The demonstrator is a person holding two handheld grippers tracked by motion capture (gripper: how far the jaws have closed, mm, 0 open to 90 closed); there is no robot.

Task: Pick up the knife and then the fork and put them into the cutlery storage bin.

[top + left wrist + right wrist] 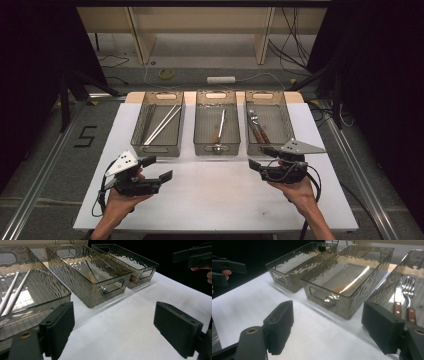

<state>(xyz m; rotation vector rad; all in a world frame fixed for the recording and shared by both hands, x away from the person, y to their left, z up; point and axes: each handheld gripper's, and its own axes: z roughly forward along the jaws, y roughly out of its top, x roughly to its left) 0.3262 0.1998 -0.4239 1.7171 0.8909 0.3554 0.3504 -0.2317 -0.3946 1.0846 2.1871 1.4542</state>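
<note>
Item 1, left gripper [159, 168]: nearest the camera, held above the white table [210, 200] in front of the left bin [138, 131]; jaws wide apart, nothing between them.

Item 2, right gripper [264, 157]: jaws wide apart and empty; poised just before the near wall of the right bin [288, 127].

Item 3, right bin contents: fork [409, 293] and knife [397, 298], both wooden-handled, lying side by side, handles toward the near wall; they sit just beyond and slightly right of the right gripper's tips, below rim level.

Item 4, middle bin [198, 131]: one spoon [219, 134], bowl end nearest.

Item 5, left bin: pair of pale chopsticks [161, 125], laid diagonally.

Handling note (judgement): likely step is a reach into the right bin; lift the jaws over the near wall first, descend squarely across one handle, and close on that alone; taking both handles together risks a slipping grip.
</note>
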